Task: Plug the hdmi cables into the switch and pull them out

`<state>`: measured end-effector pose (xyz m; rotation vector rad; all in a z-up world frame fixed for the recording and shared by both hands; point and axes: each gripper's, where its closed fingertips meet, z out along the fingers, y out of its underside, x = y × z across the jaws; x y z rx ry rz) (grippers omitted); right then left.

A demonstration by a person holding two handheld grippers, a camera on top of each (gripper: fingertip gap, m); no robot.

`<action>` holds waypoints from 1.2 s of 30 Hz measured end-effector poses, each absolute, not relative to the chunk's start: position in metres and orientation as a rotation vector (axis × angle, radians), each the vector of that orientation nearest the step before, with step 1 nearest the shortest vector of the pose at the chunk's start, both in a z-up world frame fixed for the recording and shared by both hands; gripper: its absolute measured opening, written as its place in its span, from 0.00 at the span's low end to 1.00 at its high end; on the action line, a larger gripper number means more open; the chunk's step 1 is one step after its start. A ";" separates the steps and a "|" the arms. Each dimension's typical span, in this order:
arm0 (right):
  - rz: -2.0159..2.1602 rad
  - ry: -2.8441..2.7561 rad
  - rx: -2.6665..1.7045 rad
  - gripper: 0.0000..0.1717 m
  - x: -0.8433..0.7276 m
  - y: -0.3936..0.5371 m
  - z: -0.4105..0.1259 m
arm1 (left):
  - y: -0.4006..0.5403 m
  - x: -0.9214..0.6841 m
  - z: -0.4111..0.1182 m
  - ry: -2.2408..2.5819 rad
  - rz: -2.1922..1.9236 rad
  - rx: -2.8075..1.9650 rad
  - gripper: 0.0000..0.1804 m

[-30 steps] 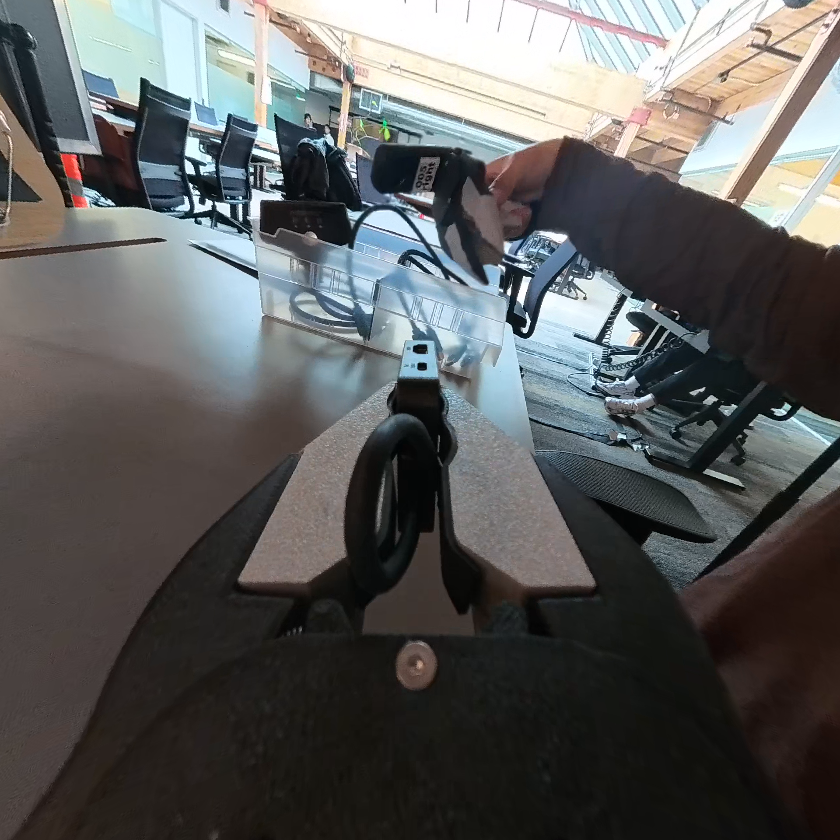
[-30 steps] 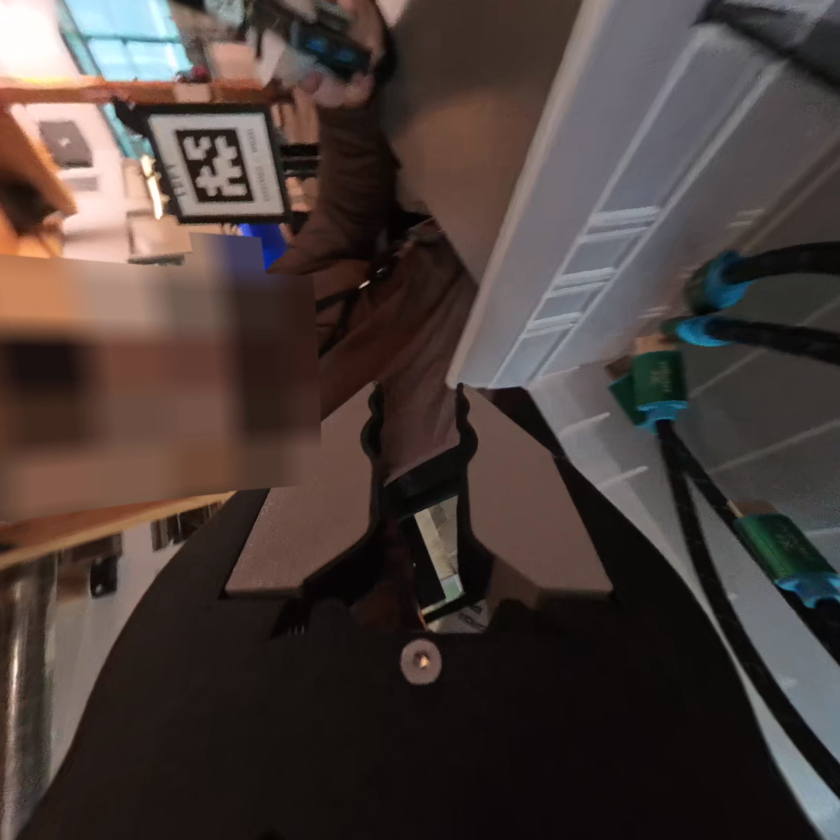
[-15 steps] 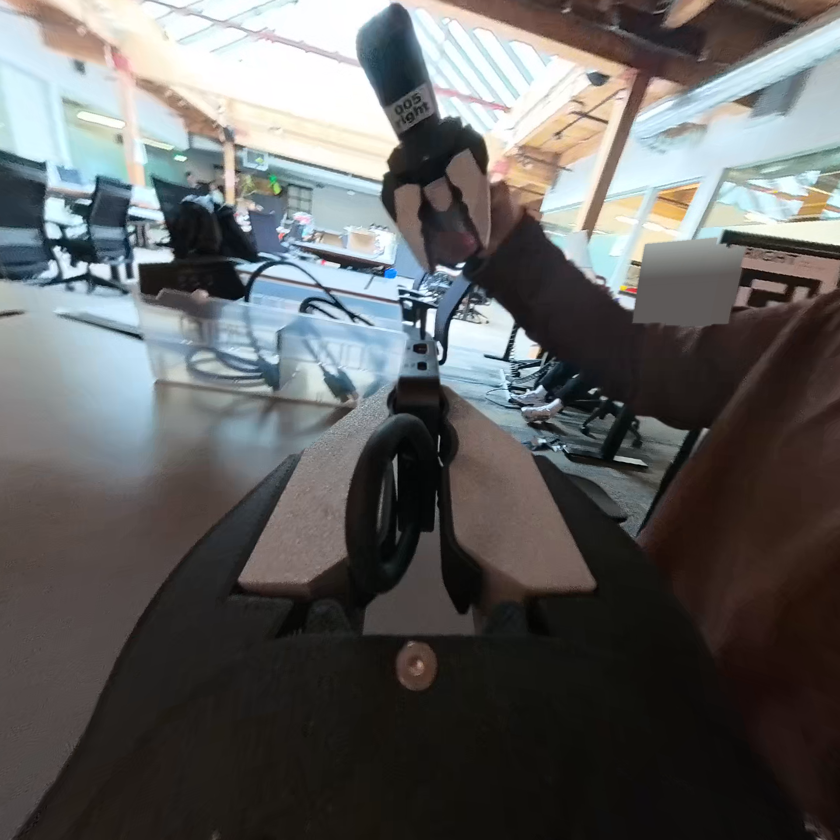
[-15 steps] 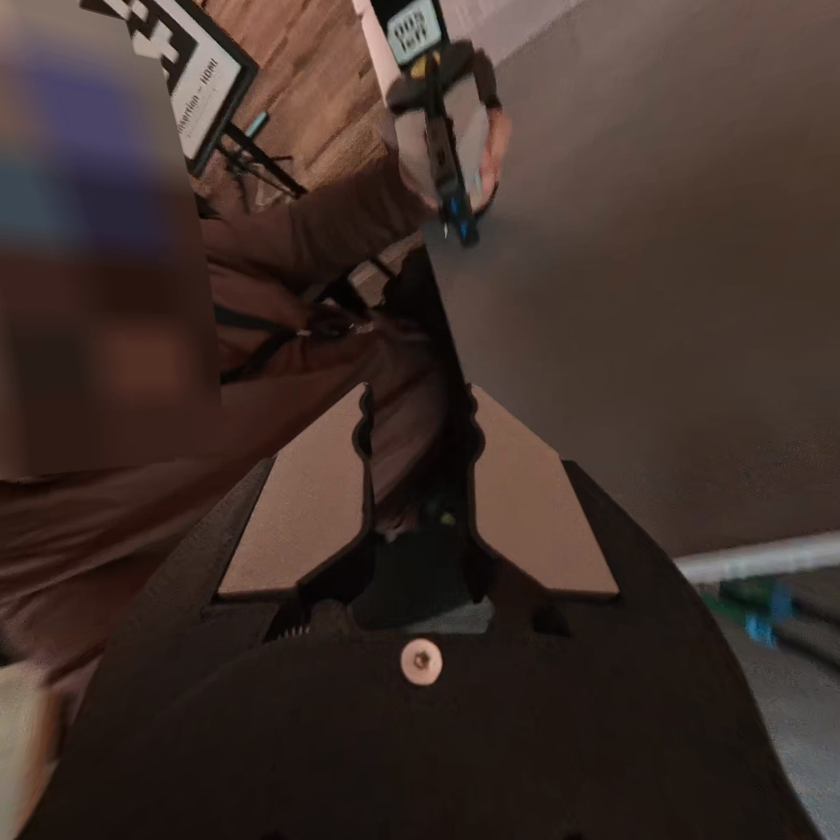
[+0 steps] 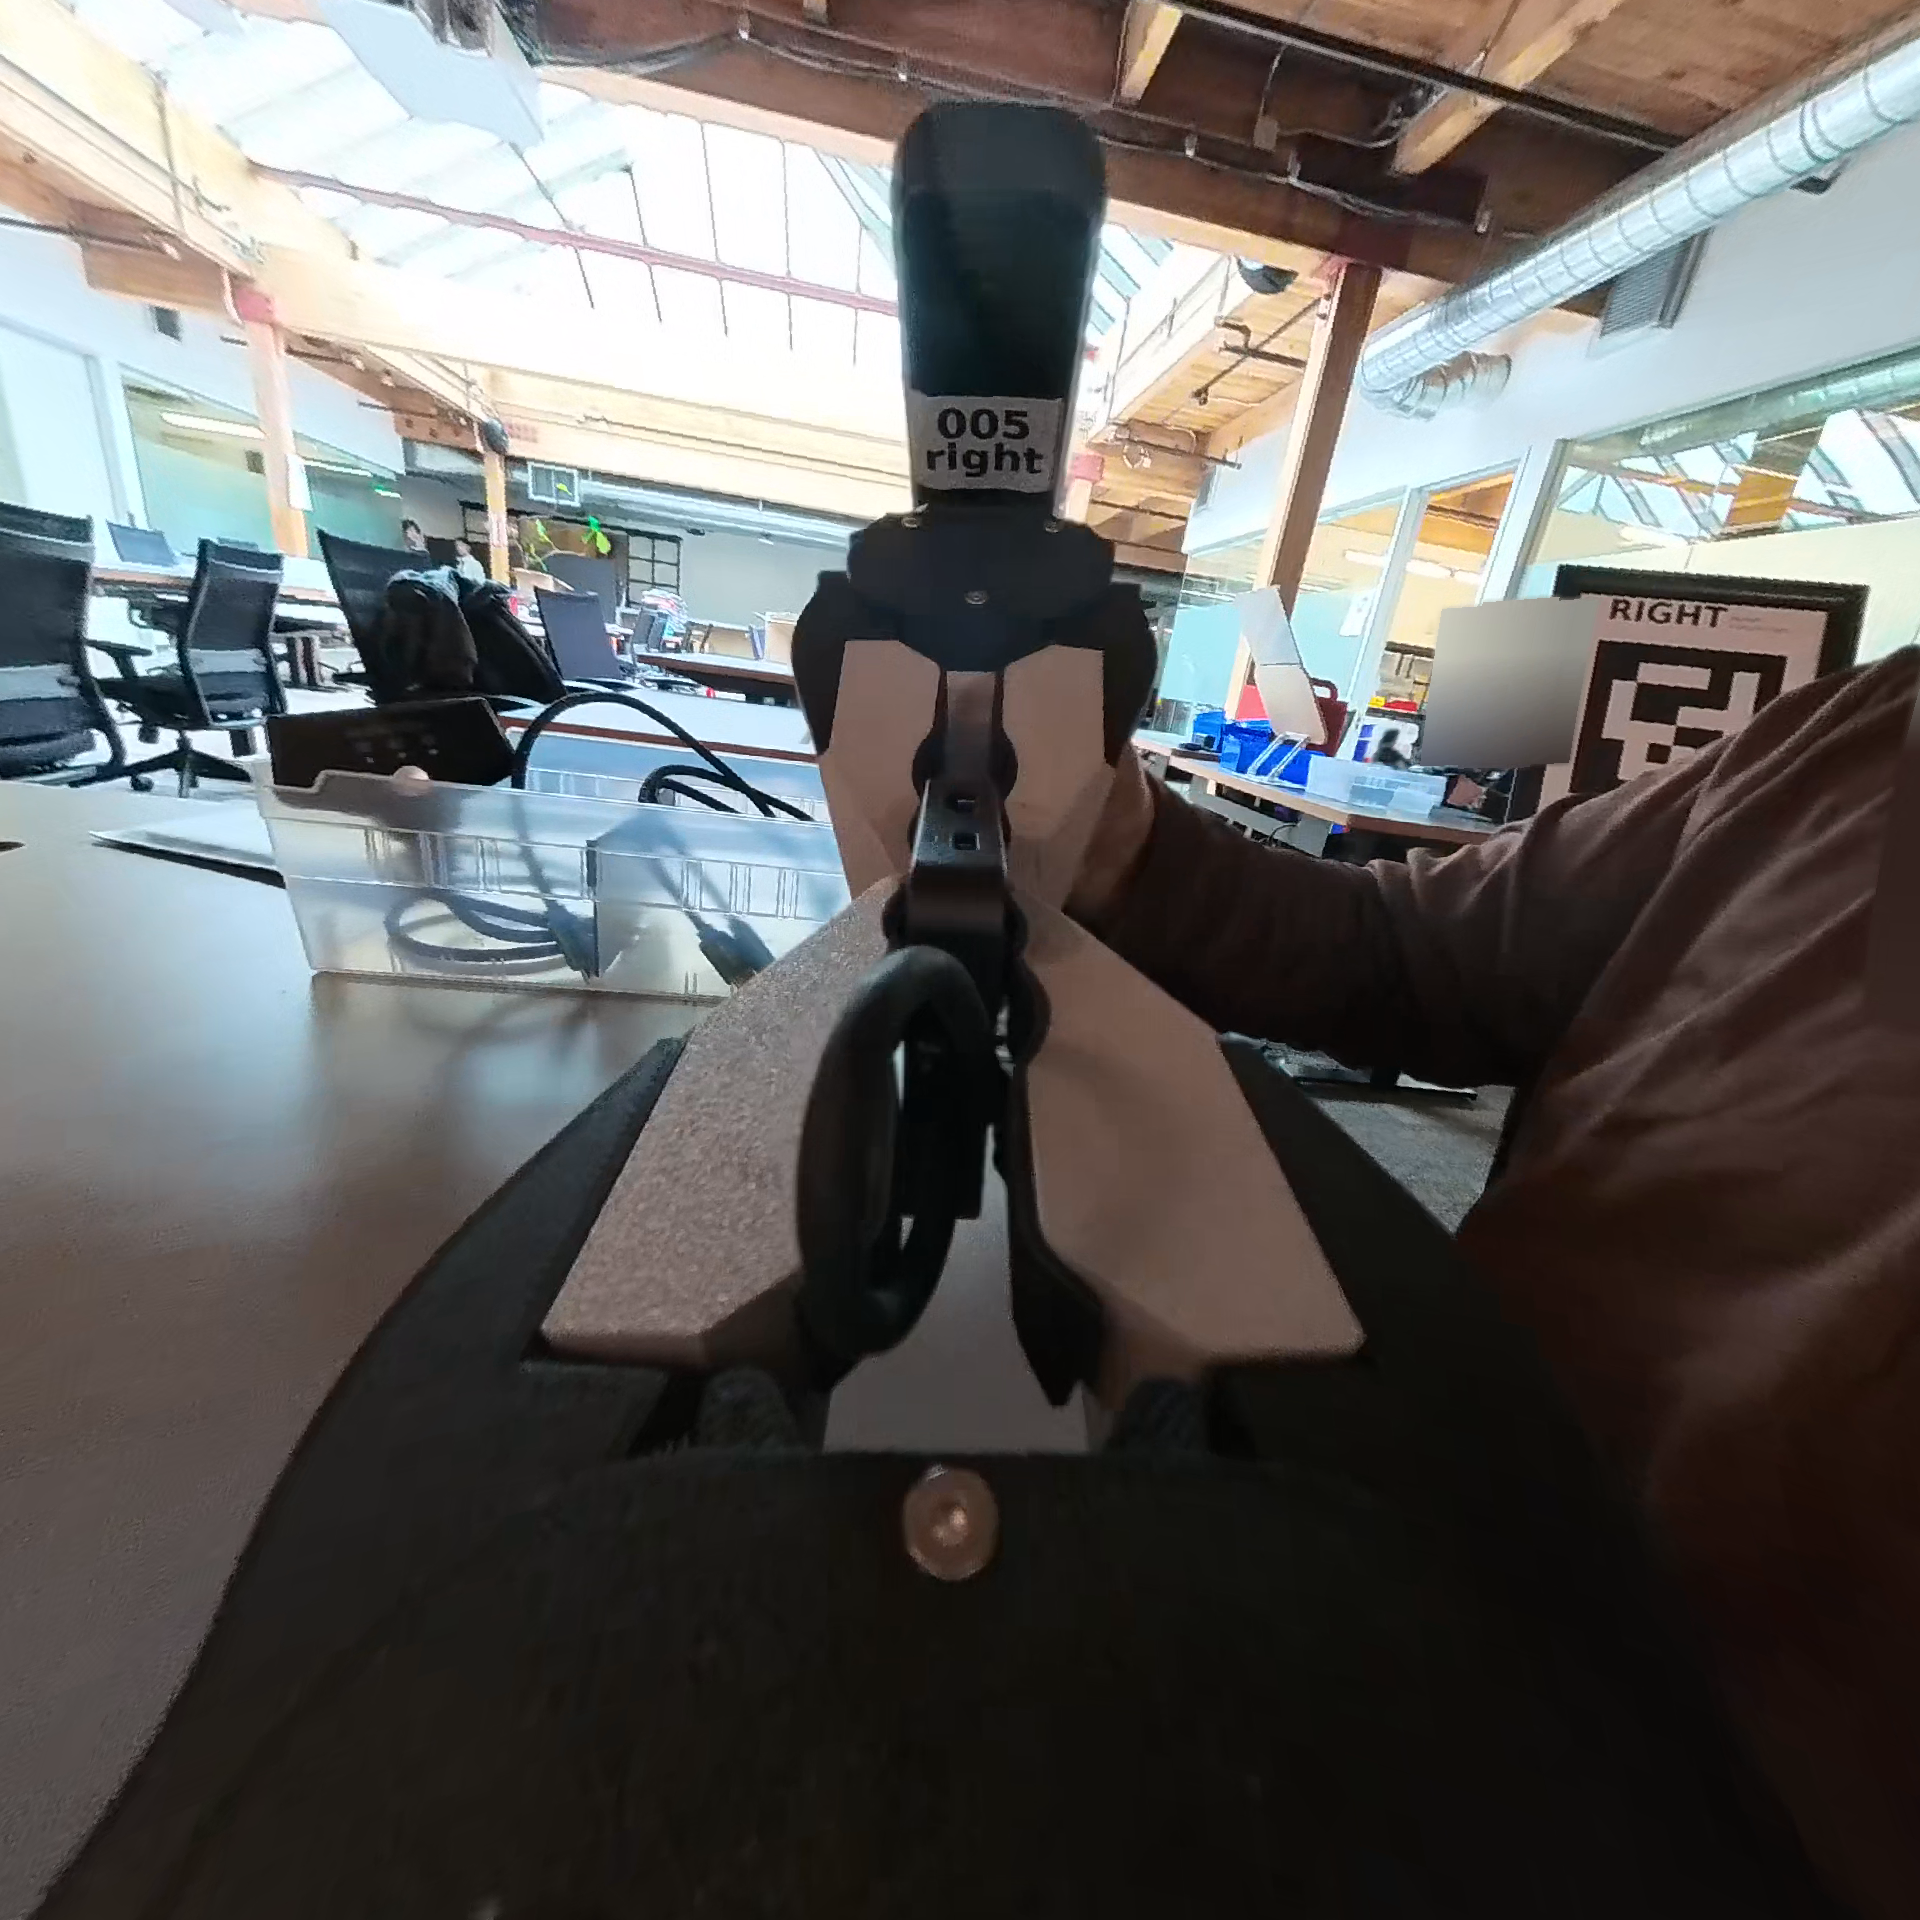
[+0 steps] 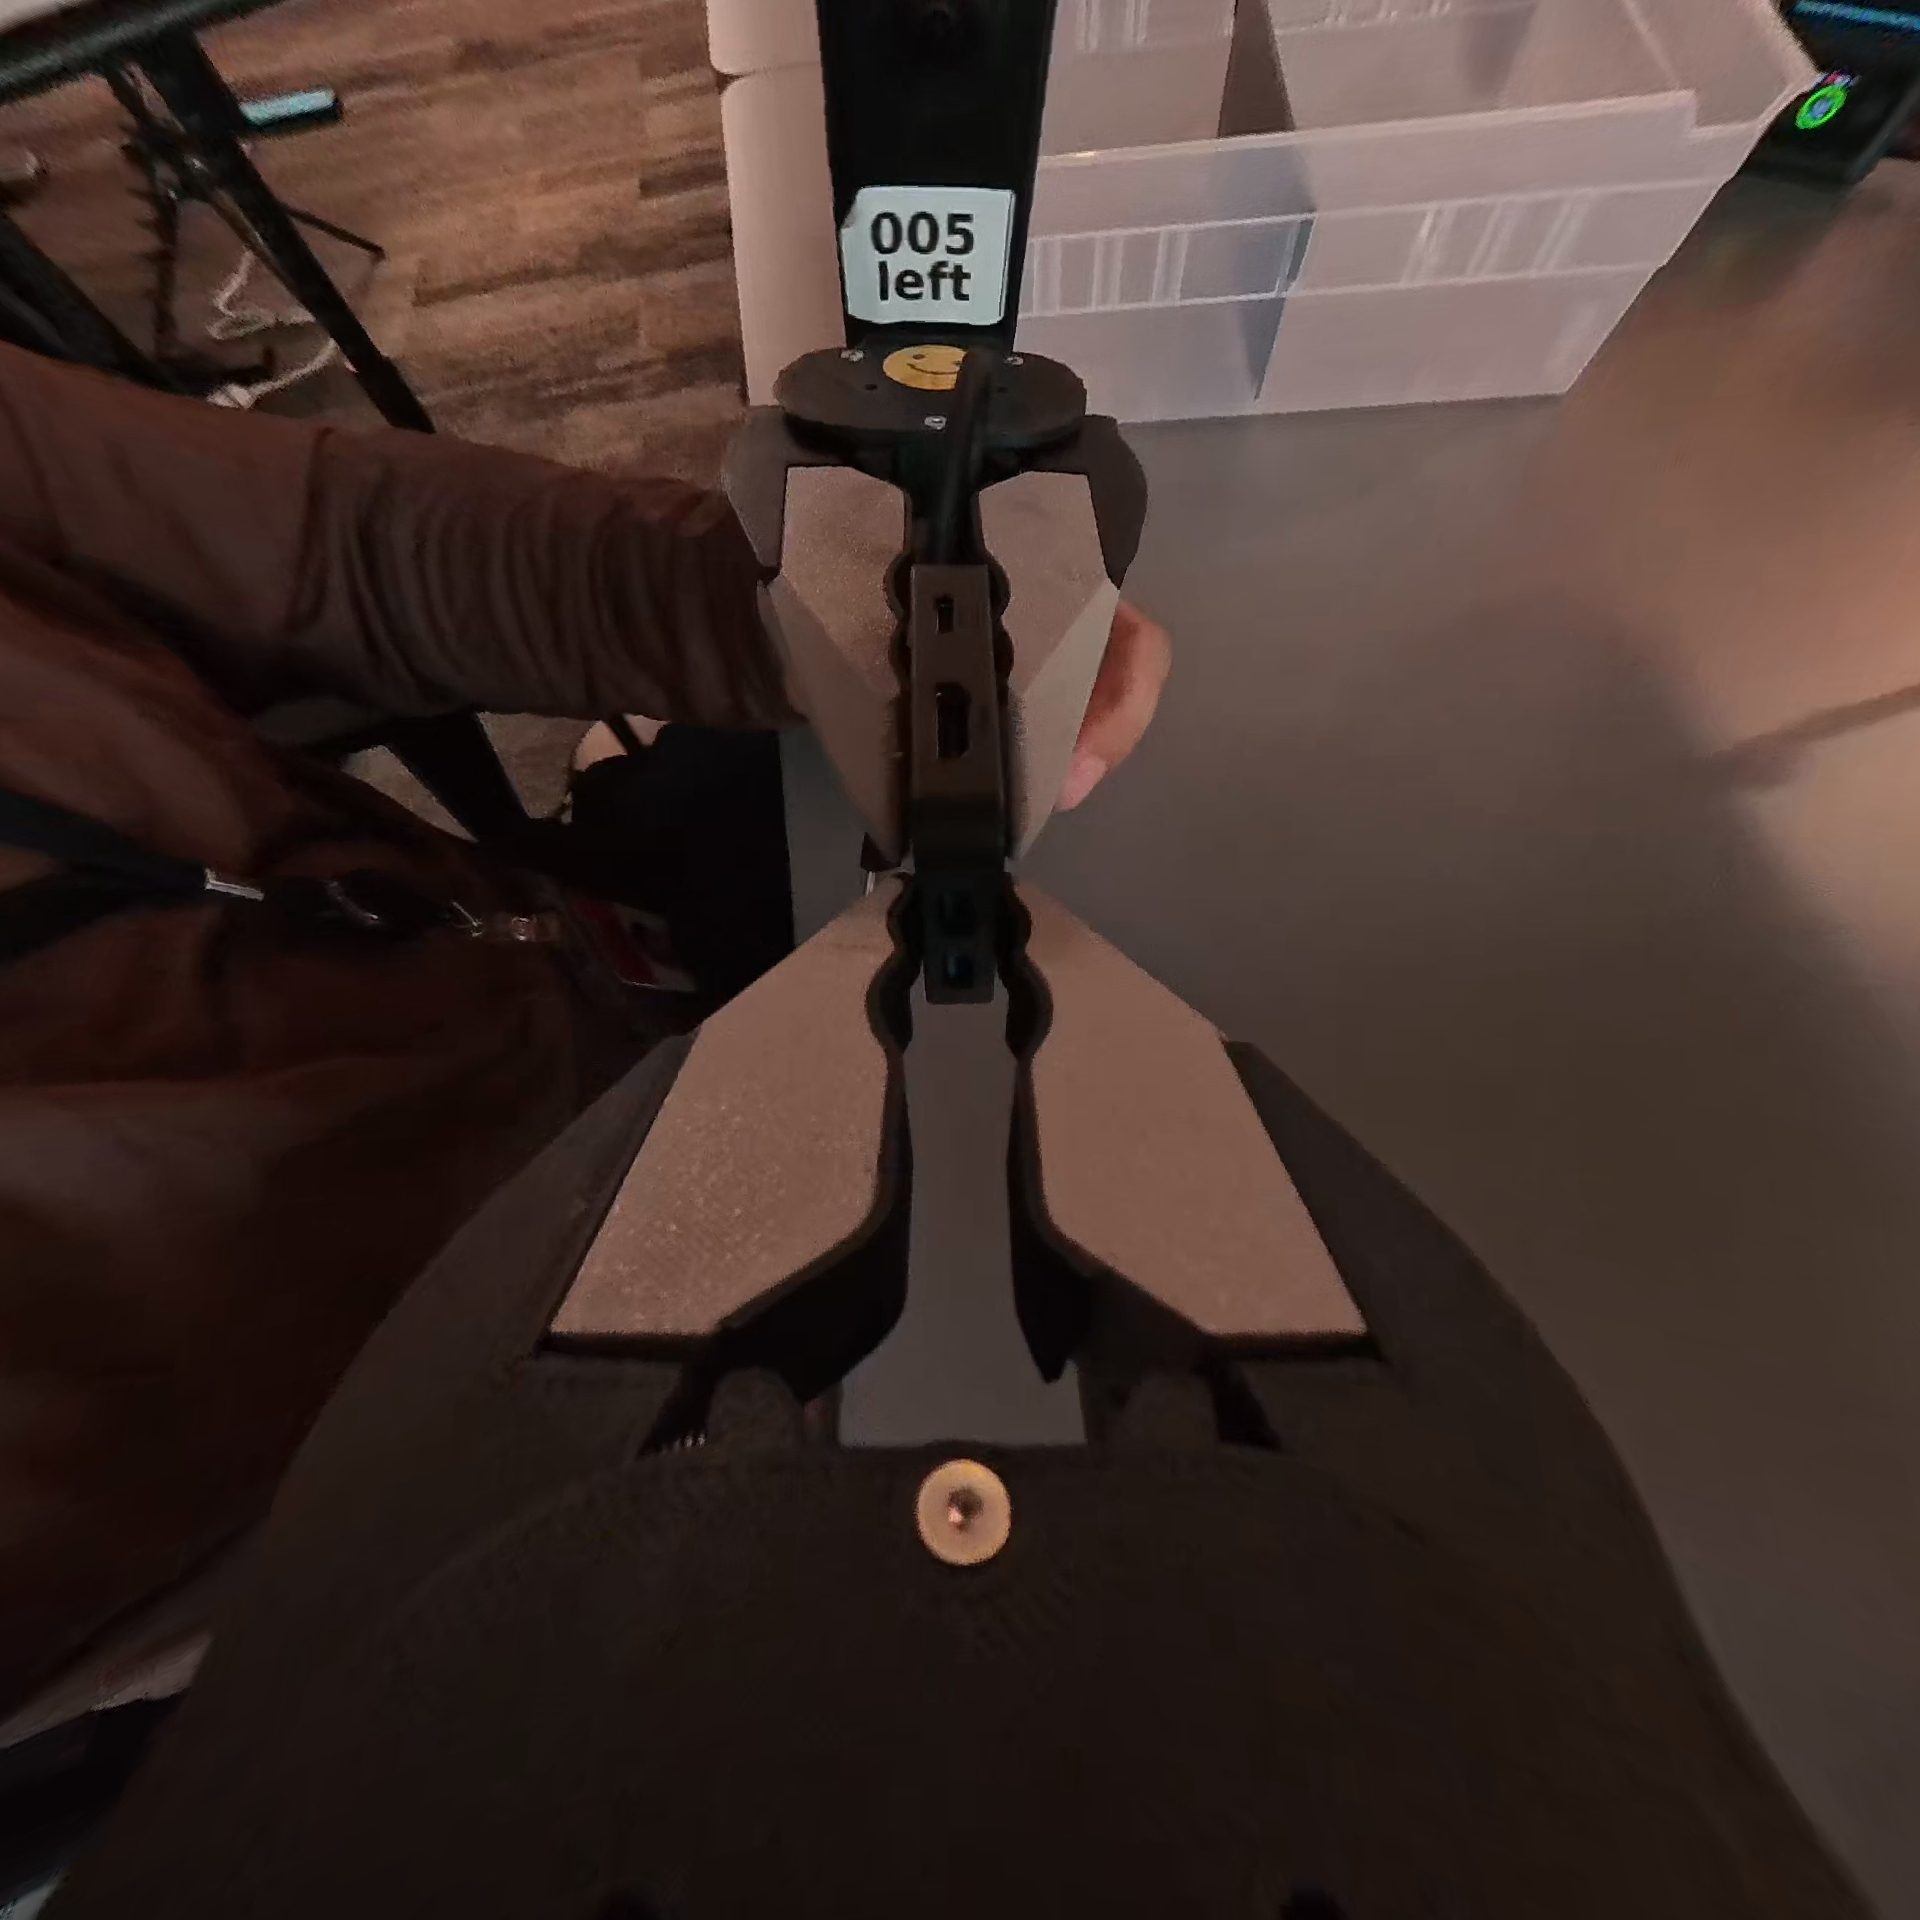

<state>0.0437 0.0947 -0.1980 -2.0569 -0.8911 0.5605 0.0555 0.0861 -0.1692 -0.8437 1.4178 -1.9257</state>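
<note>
Spanning the near left of the left wrist view, a dark table (image 5: 208, 1143), bearing at its far side a clear plastic bin (image 5: 468, 883) split into compartments, black HDMI cables (image 5: 488, 935) coiled inside and looping over its rim. Behind that bin, a small black box (image 5: 384, 740). Filling the right of that view, a brown sleeve (image 5: 1455, 956). Held up over the table between the two tools, the switch (image 6: 954, 727), a slim black bar with ports along its edge and a black lead running from its far end in the right wrist view. Clamped on the far stretch of that bar, the left gripper (image 5: 954, 914), both pads (image 6: 831, 665) pressed flat to its sides, the lead curling in a loop (image 5: 883, 1143) back between the fingers. Closed on the near end of the same bar, the right gripper (image 6: 956, 956), fingertips (image 6: 894, 966) meeting its sides just beside the left gripper's tips. Beside the left gripper, a bare thumb (image 6: 1117, 686).
</note>
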 end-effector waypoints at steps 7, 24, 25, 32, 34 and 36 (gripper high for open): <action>0.167 -0.575 -1.926 0.06 0.153 0.099 -0.105 | 0.150 0.039 -0.130 1.236 -1.696 -1.078 0.29; -0.593 0.152 -2.455 0.16 0.490 0.069 -0.151 | 0.212 -0.049 -0.153 1.277 -1.221 -1.446 0.39; -0.597 0.161 -2.431 0.18 0.488 0.067 -0.146 | 0.220 -0.061 -0.161 1.267 -1.135 -1.485 0.40; -0.016 0.075 -2.213 0.45 0.364 0.038 -0.136 | 0.257 -0.144 -0.203 1.119 -0.711 -1.668 0.43; 0.152 0.008 -2.201 0.51 0.315 0.022 -0.158 | 0.263 -0.148 -0.215 1.066 -0.685 -1.696 0.44; 0.186 -0.007 -2.231 0.52 0.286 0.011 -0.191 | 0.270 -0.143 -0.227 1.025 -0.664 -1.721 0.43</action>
